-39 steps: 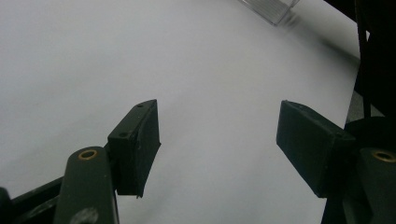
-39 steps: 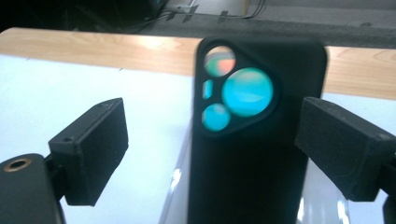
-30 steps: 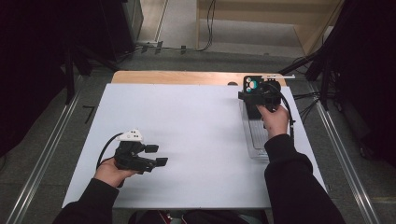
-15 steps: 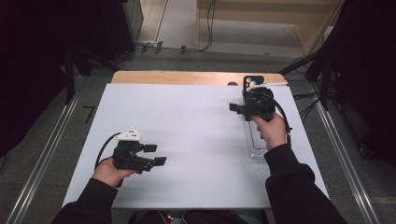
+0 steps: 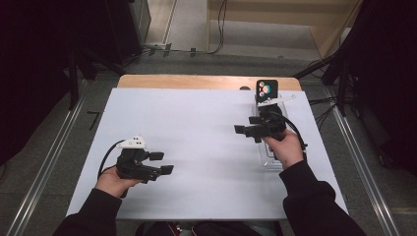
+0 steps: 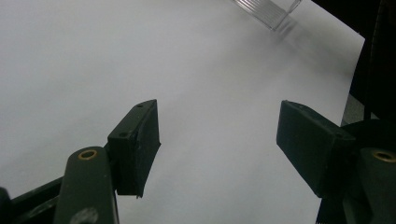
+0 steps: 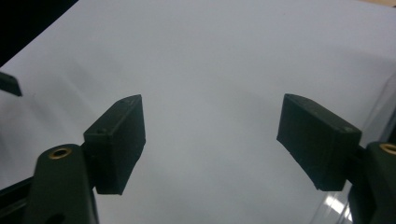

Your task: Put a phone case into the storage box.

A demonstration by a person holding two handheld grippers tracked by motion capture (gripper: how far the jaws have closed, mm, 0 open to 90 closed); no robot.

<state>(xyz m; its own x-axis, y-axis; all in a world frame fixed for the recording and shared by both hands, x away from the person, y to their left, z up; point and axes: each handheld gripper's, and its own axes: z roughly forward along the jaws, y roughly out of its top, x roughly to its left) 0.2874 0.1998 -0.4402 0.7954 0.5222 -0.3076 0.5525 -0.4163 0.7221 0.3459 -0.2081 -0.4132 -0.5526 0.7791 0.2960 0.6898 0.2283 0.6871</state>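
Resting low over the near-left part of the white desk (image 5: 196, 128), the left tool (image 5: 163, 163) is held in the person's left hand (image 5: 114, 180), jaws spread wide and pointing right, nothing between them. In the left gripper view, bare white surface shows between the two black jaws; a corner of a clear plastic tray (image 6: 266, 10) sits at the top edge, well apart.

Right tool (image 5: 248, 125) is held in the right hand (image 5: 286, 149) at the right side of the desk, jaws apart and empty, pointing left toward the middle. Right hand lies over the clear plastic tray (image 5: 268, 160) in the high view. A small black object with coloured dots (image 5: 266, 89) stands at the tray's far end; what it is cannot be told. Right gripper view: plain white desk between the spread jaws.
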